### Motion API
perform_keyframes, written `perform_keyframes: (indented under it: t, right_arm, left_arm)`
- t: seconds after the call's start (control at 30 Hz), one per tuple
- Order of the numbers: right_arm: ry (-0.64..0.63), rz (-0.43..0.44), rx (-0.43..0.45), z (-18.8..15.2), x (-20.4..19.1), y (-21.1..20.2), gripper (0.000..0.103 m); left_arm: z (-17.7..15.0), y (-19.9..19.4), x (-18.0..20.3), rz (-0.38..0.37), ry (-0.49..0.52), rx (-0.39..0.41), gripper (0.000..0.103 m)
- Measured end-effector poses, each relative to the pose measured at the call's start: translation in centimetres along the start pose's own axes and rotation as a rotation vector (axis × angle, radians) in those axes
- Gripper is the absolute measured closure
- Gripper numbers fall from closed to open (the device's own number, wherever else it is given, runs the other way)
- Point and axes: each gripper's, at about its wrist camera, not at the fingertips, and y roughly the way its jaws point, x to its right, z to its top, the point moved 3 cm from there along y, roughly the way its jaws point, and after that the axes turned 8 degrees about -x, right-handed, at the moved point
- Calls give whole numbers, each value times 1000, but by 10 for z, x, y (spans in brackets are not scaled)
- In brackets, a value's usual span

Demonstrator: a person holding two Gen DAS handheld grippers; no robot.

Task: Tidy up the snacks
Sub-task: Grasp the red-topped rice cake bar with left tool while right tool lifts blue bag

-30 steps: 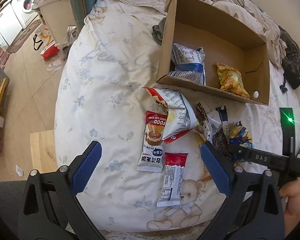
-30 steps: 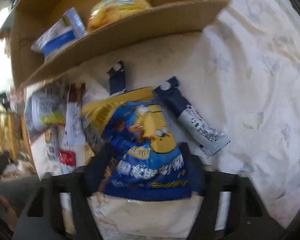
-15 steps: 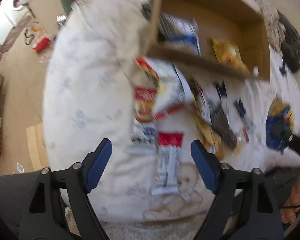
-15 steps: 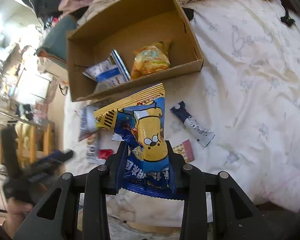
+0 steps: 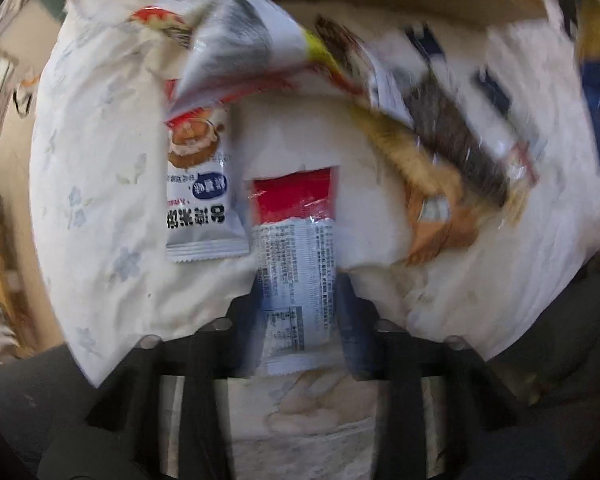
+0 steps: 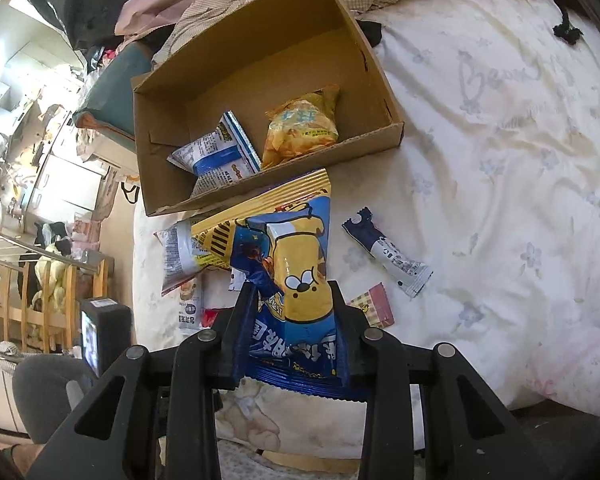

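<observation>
In the left wrist view, our left gripper (image 5: 298, 316) points down at the bed (image 5: 100, 168) with its jaws closing around the lower end of a red-and-white snack bar (image 5: 296, 256). The bar lies flat between the pads, and blur keeps us from telling whether they press it yet. We judge it light, with a slick, crinkly wrapper over something fairly firm and breakable, so a gentle pinch across the narrow width near this end should serve. A rice cake packet (image 5: 200, 200) lies just beside it on the left, partly under a big white bag (image 5: 240, 52); a dark bar (image 5: 456, 136) and an orange packet (image 5: 432, 216) lie to the right. Compared with a second ago, the gripper has dropped close to the bed and its jaws, then spread wide, have drawn in around the bar.

In the right wrist view, our right gripper (image 6: 292, 332) pinches the lower part of a blue-and-yellow snack bag (image 6: 292, 272), which hangs clear of the bed, below the cardboard box (image 6: 384, 80). We expect it to be light, puffy and slippery, its contents easily crushed, so holding near the sealed edge is safest. The box already holds a blue-and-white packet (image 6: 220, 152) and a yellow chip bag (image 6: 300, 128). A second ago the bag was low against the bed; now it is lifted, and the box interior shows fully.
</observation>
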Motion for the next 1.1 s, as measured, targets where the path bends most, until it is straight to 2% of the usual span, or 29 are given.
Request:
perform_keyframes:
  t: [0.23,0.47,0.6,0.67,0.77,0.97,1.1]
  right_arm:
    - [0,8,-2,0,0,1,68]
    - [-36,0,-2,1,-9,4,68]
    - [-39,5,6,0,-10,2,68]
    - [-38,17,14,0,-10,-1,68]
    - [-52,37,30,-2,-13,-8,68]
    - [-60,78,95,4,-17,-23,68]
    - [-107,126,189,10,-28,-44,69]
  left_arm:
    - [-10,-27,-3,-61,-22,79,76]
    - [-17,-42,-18,-76,-56,122,76]
    - [-19,-61,-28,-79,-81,183,76]
    - [-22,-83,-35,-116,-125,260,76]
    - [-28,-123,-38,-91,-127,378,76]
    - [-14,-172,-49,-46,-127,472,76]
    - [-1,-191,-55,-35,-129,508,76]
